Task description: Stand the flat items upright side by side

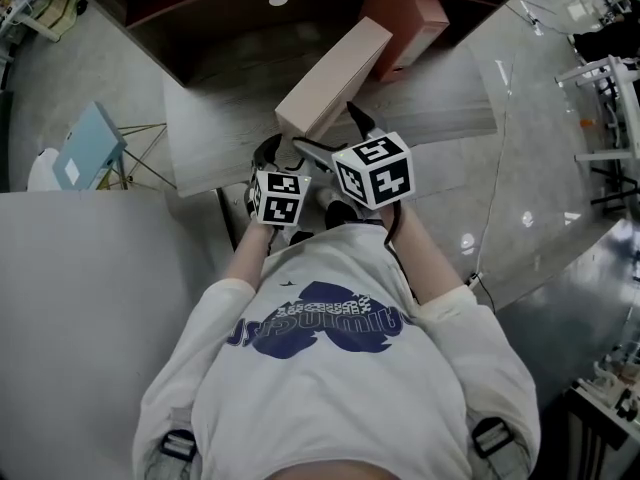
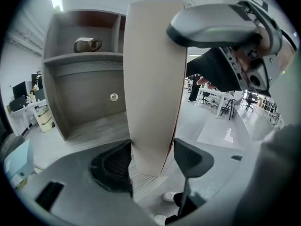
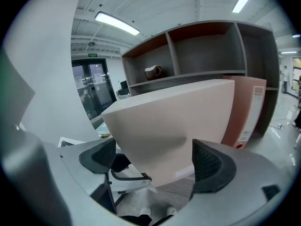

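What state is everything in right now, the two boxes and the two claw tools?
Beige box: tilted, gripped at its near end, not yet upright.
Pink box: standing upright by the shelf.
Left gripper: fingers closed on the beige box.
Right gripper: fingers wide open, not pressing the beige box.

**A:** From overhead, where does the beige folder (image 1: pixel 330 73) end?

**B:** Can't tell. Its lower end runs under the marker cubes (image 1: pixel 374 171). In that view they also cover the jaws of the left hand-held gripper (image 2: pixel 153 159) and the right hand-held gripper (image 3: pixel 154 160).

**A:** And the pink folder (image 3: pixel 249 112)?

**B:** In the right gripper view its left part is hidden behind the beige one. Its label print is too small to read.

**A:** That small brownish object (image 2: pixel 87 44) on the shelf (image 2: pixel 80 58)?

**B:** Too small to name.
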Motion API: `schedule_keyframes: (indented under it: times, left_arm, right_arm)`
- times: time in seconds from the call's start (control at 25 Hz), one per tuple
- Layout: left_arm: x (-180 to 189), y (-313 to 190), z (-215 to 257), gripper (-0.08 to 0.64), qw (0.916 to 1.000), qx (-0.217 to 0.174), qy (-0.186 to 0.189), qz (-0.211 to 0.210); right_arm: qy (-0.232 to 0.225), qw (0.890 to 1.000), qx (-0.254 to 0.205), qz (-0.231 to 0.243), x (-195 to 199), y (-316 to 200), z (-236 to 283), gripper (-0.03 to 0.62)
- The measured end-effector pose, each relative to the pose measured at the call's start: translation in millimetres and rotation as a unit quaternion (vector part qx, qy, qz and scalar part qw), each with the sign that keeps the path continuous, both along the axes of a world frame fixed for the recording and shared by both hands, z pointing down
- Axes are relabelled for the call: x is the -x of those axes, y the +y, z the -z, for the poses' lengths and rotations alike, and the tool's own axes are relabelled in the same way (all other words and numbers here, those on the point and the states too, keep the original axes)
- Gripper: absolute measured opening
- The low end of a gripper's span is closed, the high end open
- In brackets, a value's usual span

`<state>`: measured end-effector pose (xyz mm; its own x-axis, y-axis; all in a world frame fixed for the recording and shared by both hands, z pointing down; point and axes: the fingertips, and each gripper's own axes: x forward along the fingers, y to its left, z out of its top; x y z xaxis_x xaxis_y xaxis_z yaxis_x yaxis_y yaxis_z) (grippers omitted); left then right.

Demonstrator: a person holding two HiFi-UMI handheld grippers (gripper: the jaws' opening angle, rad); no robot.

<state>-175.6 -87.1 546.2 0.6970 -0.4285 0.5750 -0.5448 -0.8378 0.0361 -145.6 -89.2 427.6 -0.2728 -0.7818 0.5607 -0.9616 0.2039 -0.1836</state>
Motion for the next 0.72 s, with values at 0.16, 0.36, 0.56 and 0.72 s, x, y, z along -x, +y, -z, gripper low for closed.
schedule_keyframes:
  times: [0.16,0.36,0.56,0.72]
  left_arm:
    - [6.5,10.8,6.7,0.293,0.9985,-0.018,-0.017,-0.049]
    - [28.7,8.8,32.1,0.293,0.9952,-0.031,-0.014,-0.092]
    - [11.1,10.2,77.6,0.293,0.9856,-0.041,-0.013,-0.163]
    - [-18.2,9.3,91.2,0.293,0.9832,-0.044,0.008,-0.177]
  right_arm:
    - [0.006,1.000,0.002,0.002,-6.6,3.8,0.7,0.468]
    - [0.013,1.000,0.010,0.010,-23.4,15.6,0.2,0.467]
    - [0.021,0.999,0.024,0.023,-46.2,23.3,1.1,0.466]
    - [0.027,0.999,0.031,0.034,-64.1,27.8,3.1,0.466]
